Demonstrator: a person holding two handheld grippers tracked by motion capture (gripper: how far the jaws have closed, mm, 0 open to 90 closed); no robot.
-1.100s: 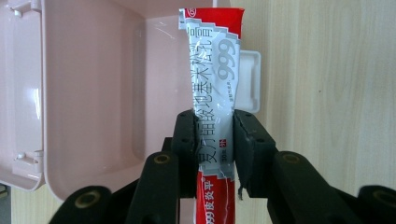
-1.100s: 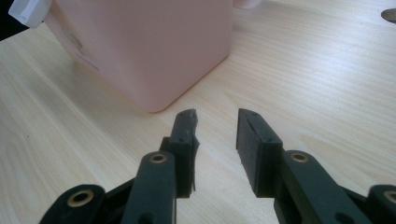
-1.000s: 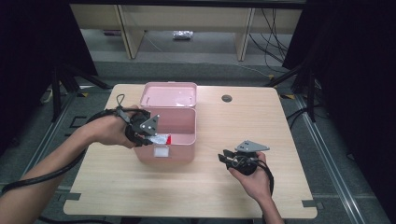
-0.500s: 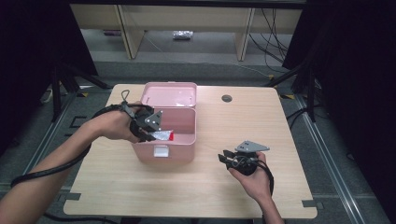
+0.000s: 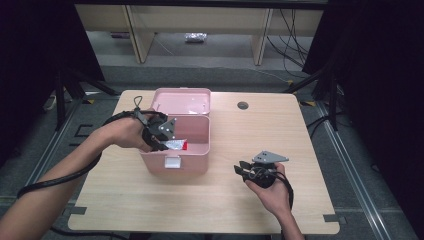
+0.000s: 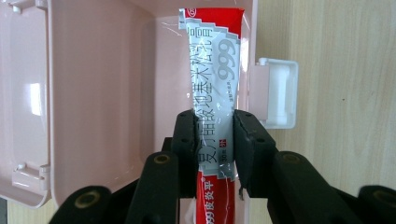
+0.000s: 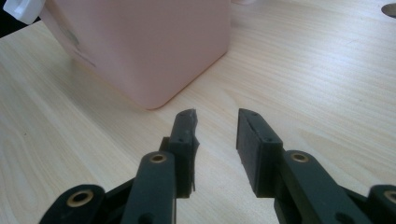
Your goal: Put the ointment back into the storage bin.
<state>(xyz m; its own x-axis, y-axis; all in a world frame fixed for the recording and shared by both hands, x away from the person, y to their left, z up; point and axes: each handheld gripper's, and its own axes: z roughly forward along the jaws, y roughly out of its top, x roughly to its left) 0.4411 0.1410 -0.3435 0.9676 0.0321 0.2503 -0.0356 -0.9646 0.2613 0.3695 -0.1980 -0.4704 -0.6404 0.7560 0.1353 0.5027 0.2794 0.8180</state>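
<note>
A pink box (image 5: 192, 155) stands open on the wooden table (image 5: 300, 130), its lid (image 5: 181, 101) tipped back. My left gripper (image 5: 169, 141) hovers over the box's near left edge, shut on a red and silver tube (image 5: 178, 145). In the left gripper view that tube (image 6: 212, 60) runs between the pads (image 6: 187, 135) and reaches out over the box's inside (image 6: 98, 93), next to the white latch (image 6: 278, 93). My right gripper (image 5: 241, 170) rests low on the table right of the box, open, nothing between its fingers. In the right gripper view its jaws (image 7: 215, 128) point at the box's corner (image 7: 149, 51).
A round cable hole (image 5: 243, 105) sits in the table behind the box. Shelving and cables stand on the floor beyond the far edge. Bare wood stretches right of the box and along the near edge (image 5: 200, 220).
My left gripper has shifted slightly away from me along the box's left side with the tube. The right gripper has not moved.
</note>
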